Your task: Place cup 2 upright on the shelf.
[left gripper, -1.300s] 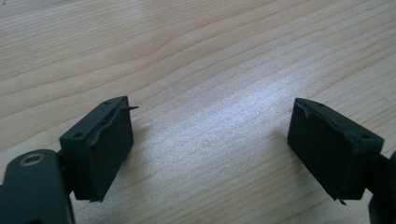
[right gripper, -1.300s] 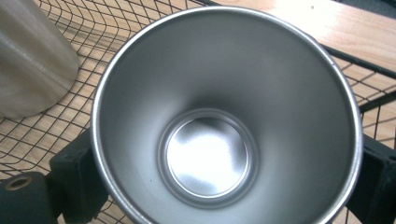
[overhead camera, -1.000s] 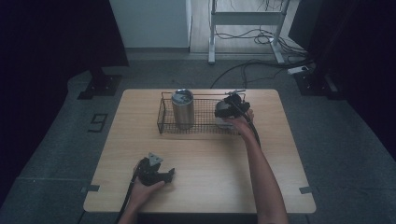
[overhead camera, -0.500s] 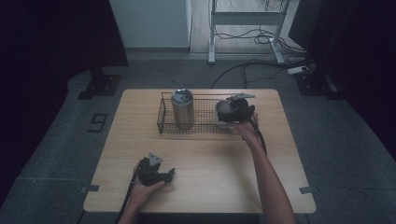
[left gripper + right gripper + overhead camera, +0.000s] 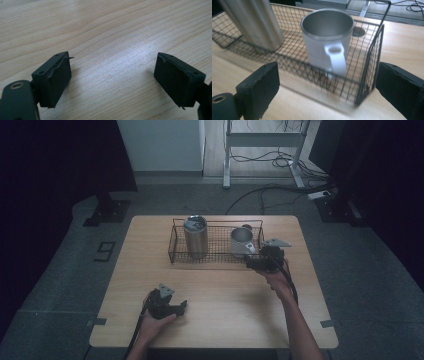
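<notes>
A black wire basket [image 5: 172, 240] stands at the back of the wooden table [image 5: 225, 295]. In its left half is a tall steel tumbler [image 5: 195, 236], in its right end a white mug [image 5: 241, 240] with a steel inside. My right gripper [image 5: 255, 262] hovers just outside the basket's front right corner, open and holding nothing. In the right gripper view the mug [image 5: 325, 40] stands upright behind the basket wall [image 5: 372, 62], its handle turned toward my right gripper [image 5: 328, 75]. My left gripper [image 5: 181, 306] rests near the front edge, its jaws apart over bare wood [image 5: 112, 67].
A small round dark spot [image 5: 358, 31] sits on the table behind the basket's right end. Bare wood stretches between the basket and the front edge. Cables and a desk frame lie on the floor beyond the table.
My right gripper has drawn back from over the mug, toward the person and to the right, leaving the mug uncovered in the basket. The left gripper has stayed put.
</notes>
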A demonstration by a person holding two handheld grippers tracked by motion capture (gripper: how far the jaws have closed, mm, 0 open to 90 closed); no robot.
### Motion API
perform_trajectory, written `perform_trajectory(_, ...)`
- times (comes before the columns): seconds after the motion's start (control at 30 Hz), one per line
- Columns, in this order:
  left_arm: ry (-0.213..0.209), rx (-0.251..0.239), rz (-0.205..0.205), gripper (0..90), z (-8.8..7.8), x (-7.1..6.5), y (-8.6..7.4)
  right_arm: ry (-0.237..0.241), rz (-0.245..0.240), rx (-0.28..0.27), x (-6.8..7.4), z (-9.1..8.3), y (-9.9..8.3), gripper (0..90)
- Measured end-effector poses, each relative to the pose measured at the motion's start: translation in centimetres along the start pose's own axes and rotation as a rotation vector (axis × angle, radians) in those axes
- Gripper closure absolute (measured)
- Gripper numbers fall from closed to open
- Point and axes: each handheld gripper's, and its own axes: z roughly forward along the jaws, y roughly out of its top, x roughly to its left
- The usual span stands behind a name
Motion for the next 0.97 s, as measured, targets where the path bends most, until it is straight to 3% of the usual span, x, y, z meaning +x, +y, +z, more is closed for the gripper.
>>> perform_trajectory(0.4,0.000,0.001,0.001,14.3,0.0,0.0,0.0,0.028,0.034,-0.025,-0.1,-4.1,-6.1,9.6)
perform_trajectory(0.67,0.000,0.001,0.002,14.3,0.0,0.0,0.0,0.031,0.035,0.004,-0.1,-4.7,-9.3,10.6)
perform_trajectory(0.8,0.000,0.001,0.003,14.3,0.0,0.0,0.0,0.025,0.018,0.023,0.0,-4.5,-9.8,10.7)
perform_trajectory(0.97,-0.001,0.001,0.003,14.4,0.0,0.0,0.0,0.020,0.010,0.006,0.2,-4.6,-9.8,11.1)
